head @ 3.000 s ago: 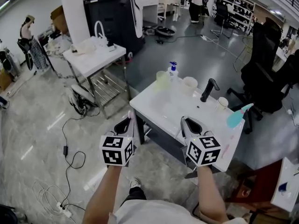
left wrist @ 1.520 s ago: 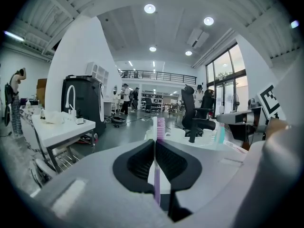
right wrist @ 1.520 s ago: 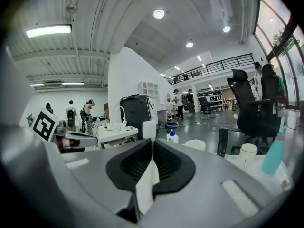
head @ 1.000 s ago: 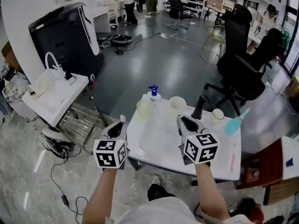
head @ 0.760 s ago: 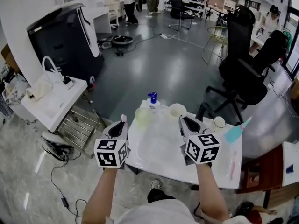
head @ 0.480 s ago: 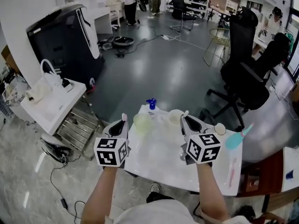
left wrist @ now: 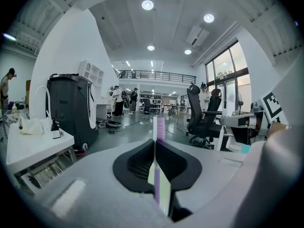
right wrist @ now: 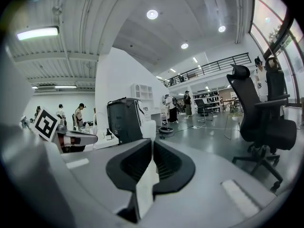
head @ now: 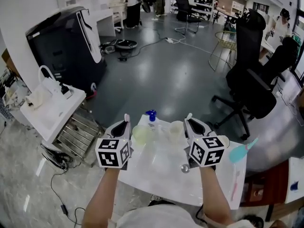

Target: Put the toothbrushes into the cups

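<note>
While I hold both tools above the white tabletop (head: 161, 175), the left tongs (head: 122, 126) are clamped on a pink-bristled toothbrush (left wrist: 157, 127), with the brush head poking past the tips. Just ahead of the tips, left to right: green cup (head: 141, 134), blue-pump bottle (head: 151, 117), white cup (head: 175, 130), all upright on the tabletop. The right tongs (head: 194, 125) pinch a white toothbrush (right wrist: 145, 186) the same way. Neither brush is in a cup yet. A teal item (head: 241, 151) sits at the far right edge.
</note>
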`<action>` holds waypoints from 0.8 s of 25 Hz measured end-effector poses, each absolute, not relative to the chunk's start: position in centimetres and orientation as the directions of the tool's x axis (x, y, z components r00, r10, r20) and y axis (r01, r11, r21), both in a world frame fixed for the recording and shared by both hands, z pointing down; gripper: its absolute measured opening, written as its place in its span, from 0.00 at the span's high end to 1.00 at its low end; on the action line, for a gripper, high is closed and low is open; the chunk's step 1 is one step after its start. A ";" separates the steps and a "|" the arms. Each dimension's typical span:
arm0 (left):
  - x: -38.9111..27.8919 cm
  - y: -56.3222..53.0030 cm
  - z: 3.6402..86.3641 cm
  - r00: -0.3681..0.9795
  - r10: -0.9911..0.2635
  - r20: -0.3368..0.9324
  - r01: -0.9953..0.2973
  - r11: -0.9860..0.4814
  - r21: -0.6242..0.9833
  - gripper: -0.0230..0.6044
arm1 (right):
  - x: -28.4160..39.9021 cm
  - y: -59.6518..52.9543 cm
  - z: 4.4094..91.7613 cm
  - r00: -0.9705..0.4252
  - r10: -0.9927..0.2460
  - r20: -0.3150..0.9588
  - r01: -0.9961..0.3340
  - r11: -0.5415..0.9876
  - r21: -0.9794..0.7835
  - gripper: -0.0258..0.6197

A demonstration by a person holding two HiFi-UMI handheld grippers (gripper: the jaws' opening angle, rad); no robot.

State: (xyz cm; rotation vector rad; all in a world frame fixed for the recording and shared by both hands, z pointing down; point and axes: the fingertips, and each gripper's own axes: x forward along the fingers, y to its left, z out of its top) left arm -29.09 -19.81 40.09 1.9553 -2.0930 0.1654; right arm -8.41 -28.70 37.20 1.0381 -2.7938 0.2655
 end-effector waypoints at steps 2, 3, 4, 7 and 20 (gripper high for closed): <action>-29.2 -20.5 39.9 -0.056 -0.961 0.270 -0.991 0.086 0.102 0.94 | -8.6 -29.3 37.3 -0.754 -0.626 0.199 -0.653 0.748 -0.117 0.94; -29.3 -20.8 39.8 -0.058 -0.961 0.269 -0.991 0.088 0.104 0.94 | -8.6 -29.6 37.4 -0.756 -0.623 0.200 -0.650 0.751 -0.119 0.94; -29.3 -21.1 39.8 -0.059 -0.961 0.269 -0.990 0.091 0.106 0.94 | -8.7 -29.8 37.5 -0.758 -0.620 0.201 -0.647 0.752 -0.121 0.94; -29.2 -21.7 39.8 -0.058 -0.961 0.271 -0.990 0.091 0.111 0.94 | -8.7 -30.4 37.7 -0.760 -0.616 0.207 -0.645 0.754 -0.124 0.94; -29.4 -24.9 39.8 0.027 -0.963 0.267 -0.990 0.011 0.138 0.94 | -8.8 -32.3 38.1 -0.710 -0.670 0.217 -0.701 0.702 -0.124 0.94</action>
